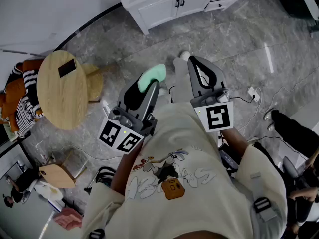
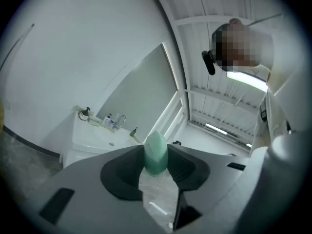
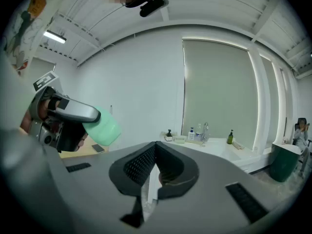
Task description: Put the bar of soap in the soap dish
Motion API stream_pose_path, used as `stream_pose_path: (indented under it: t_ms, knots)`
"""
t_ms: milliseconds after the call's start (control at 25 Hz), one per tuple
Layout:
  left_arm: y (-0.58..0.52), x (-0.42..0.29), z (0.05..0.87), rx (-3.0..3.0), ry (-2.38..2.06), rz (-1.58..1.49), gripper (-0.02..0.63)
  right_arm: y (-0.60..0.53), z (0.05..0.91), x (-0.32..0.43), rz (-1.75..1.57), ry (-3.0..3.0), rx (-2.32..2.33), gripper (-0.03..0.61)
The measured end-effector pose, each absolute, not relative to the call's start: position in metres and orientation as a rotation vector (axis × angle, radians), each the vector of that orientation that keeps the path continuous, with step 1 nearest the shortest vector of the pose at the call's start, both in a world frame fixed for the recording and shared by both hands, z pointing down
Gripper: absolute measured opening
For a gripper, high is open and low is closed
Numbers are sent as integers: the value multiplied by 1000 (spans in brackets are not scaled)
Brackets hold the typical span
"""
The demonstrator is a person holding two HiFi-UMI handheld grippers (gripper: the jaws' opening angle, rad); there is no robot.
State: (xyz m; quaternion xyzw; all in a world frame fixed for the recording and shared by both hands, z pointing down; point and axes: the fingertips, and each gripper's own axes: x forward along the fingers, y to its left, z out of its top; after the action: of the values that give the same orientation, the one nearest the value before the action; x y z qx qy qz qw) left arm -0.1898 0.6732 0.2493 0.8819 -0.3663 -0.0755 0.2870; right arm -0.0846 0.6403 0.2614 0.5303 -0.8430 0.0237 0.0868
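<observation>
The left gripper (image 2: pixel 156 156) has its jaws clamped on the pale green bar of soap (image 2: pixel 156 145). The bar stands on end between the pads, its top poking past the tips. The right gripper (image 3: pixel 156 147) has its jaws pressed together on nothing, with the soap up to their left.

Bathroom-like room, white washstand (image 3: pixel 219 147) with tap (image 3: pixel 205 129) and bottles (image 3: pixel 192 133) beyond the jaws of the right gripper (image 3: pixel 155 150), grey marble floor (image 1: pixel 239 39) below, round wooden table (image 1: pixel 62 88) to their left
</observation>
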Motion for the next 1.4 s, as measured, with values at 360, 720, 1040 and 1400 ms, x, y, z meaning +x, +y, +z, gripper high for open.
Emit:
stream_pose_path:
  t_ms: [360, 720, 1040, 1400]
  knots:
    - [708, -202, 273, 2336, -1100, -86, 146, 681, 268, -101, 209, -2510, 1511, 6]
    - [700, -181, 262, 2366, -1123, -121, 146, 687, 283, -75, 353, -2486, 1555, 6]
    - [704, -141, 263, 2369, -1140, -31, 146, 686, 296, -22, 460, -2469, 1624, 6]
    - [696, -122, 274, 2313, -1221, -26, 146, 686, 312, -21, 466, -2557, 1513, 6]
